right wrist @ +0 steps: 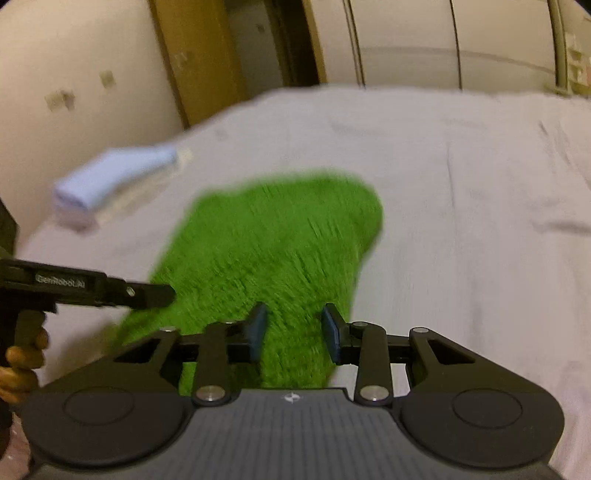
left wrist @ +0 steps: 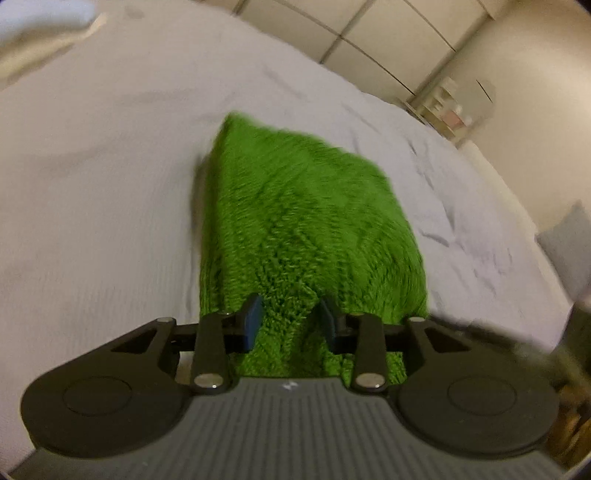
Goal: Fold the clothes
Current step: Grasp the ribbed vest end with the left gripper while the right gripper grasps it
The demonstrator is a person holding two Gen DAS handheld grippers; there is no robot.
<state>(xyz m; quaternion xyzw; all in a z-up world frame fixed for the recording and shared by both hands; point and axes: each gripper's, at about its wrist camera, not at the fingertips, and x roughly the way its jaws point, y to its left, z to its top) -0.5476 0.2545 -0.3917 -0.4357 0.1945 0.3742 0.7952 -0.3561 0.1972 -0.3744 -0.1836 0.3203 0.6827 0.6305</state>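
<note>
A bright green knitted garment point(left wrist: 303, 206) lies on a white bed sheet point(left wrist: 92, 166), its near edge lifted up to both grippers. My left gripper point(left wrist: 290, 319) has its blue pads pressed on a bunched ridge of the knit. In the right wrist view the same green garment point(right wrist: 273, 236) runs up between the blue pads of my right gripper point(right wrist: 293, 332), which grips its near edge. The left gripper point(right wrist: 147, 293) shows at the left of that view, held by a hand point(right wrist: 22, 365), with its tip at the garment's left edge. Both views are blurred.
A folded light blue cloth point(right wrist: 110, 177) lies on the bed sheet point(right wrist: 461, 221) at the far left, and shows blurred as the pale cloth point(left wrist: 40, 18) in the left wrist view. Wardrobe doors point(right wrist: 406, 44) stand behind the bed. A small shelf point(left wrist: 447, 107) stands by the wall.
</note>
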